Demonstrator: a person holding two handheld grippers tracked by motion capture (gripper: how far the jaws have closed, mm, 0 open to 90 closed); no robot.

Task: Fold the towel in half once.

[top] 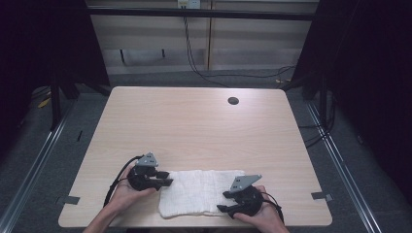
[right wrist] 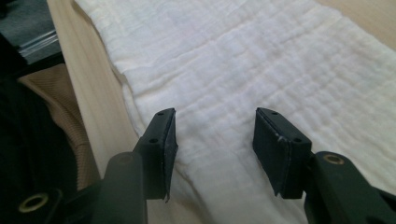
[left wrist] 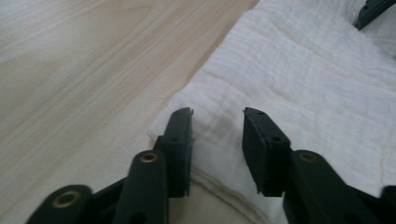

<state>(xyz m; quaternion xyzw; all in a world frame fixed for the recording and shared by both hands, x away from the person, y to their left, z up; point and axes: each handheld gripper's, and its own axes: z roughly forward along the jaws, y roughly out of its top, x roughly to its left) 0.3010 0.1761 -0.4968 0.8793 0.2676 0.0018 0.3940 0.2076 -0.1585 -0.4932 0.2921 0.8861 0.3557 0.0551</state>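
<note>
A white folded cloth (top: 199, 191) lies flat on the wooden table (top: 194, 121) near its front edge. My left gripper (top: 167, 178) sits at the cloth's left end and points right. Its jaws stand open over the cloth's corner (left wrist: 218, 114), with the pads apart and nothing pinched. My right gripper (top: 222, 201) is at the cloth's front right part and points left. It is open too (right wrist: 215, 114), with the cloth (right wrist: 243, 60) spread flat beneath the gap. In the left gripper view a tip of the right gripper (left wrist: 371, 11) rests over the cloth (left wrist: 303, 79) far off.
A round cable hole (top: 233, 101) is in the table's far right part. Bare wood stretches behind the cloth. The table's front edge runs just below the cloth, and the person's beige clothing (right wrist: 51, 107) is right beside it.
</note>
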